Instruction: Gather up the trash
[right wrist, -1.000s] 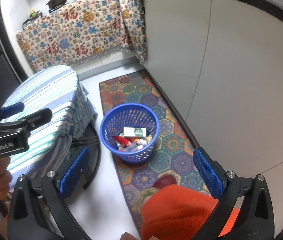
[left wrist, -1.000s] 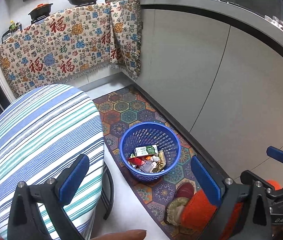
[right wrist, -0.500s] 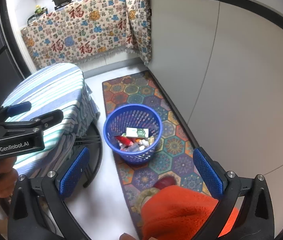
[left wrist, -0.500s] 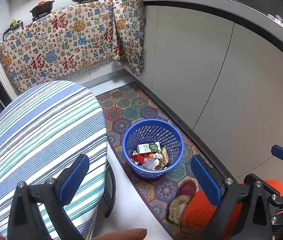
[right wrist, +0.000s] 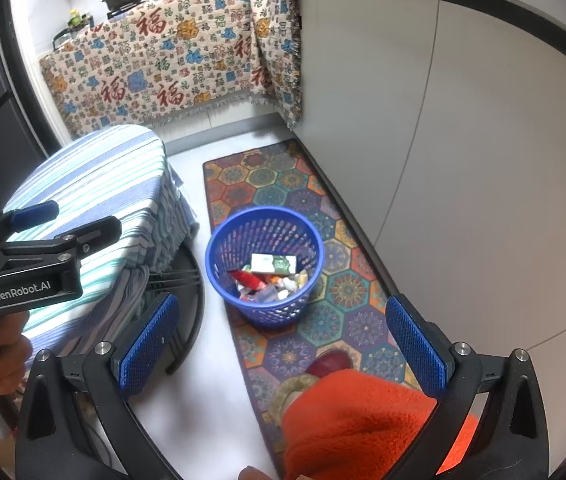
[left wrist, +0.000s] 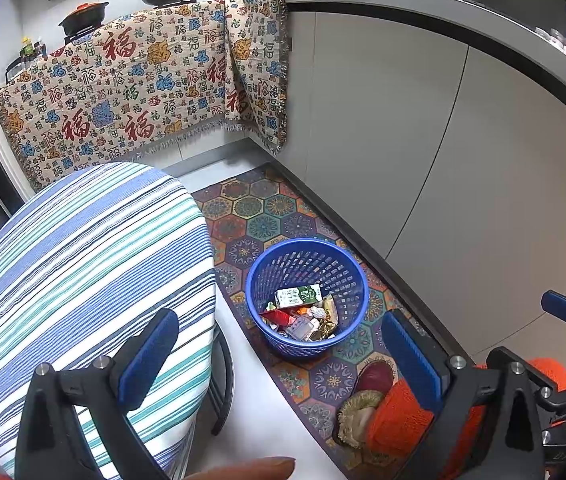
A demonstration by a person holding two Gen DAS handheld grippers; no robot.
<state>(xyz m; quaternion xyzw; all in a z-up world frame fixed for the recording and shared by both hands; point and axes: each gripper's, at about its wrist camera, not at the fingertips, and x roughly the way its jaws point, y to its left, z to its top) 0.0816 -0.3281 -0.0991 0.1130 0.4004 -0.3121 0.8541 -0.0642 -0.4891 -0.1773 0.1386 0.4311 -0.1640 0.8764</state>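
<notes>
A blue mesh waste basket (left wrist: 306, 297) stands on a patterned floor mat (left wrist: 263, 224). It also shows in the right wrist view (right wrist: 264, 264). Inside lie a white and green carton (left wrist: 297, 296) and several wrappers (left wrist: 303, 322). My left gripper (left wrist: 283, 360) is open and empty, high above the floor, with the basket between its fingers in view. My right gripper (right wrist: 283, 344) is open and empty, also well above the basket. The left gripper shows at the left of the right wrist view (right wrist: 31, 236).
A table with a striped blue and white cloth (left wrist: 83, 272) stands left of the basket. Grey cabinet doors (left wrist: 463, 184) run along the right. A patterned cloth (left wrist: 143, 92) hangs over the far counter under pans. An orange sleeve (right wrist: 363, 420) and a slipper (left wrist: 371, 376) are near.
Both grippers have risen and pulled back a little, so the basket sits lower and slightly smaller in both views. Both stay open and empty.
</notes>
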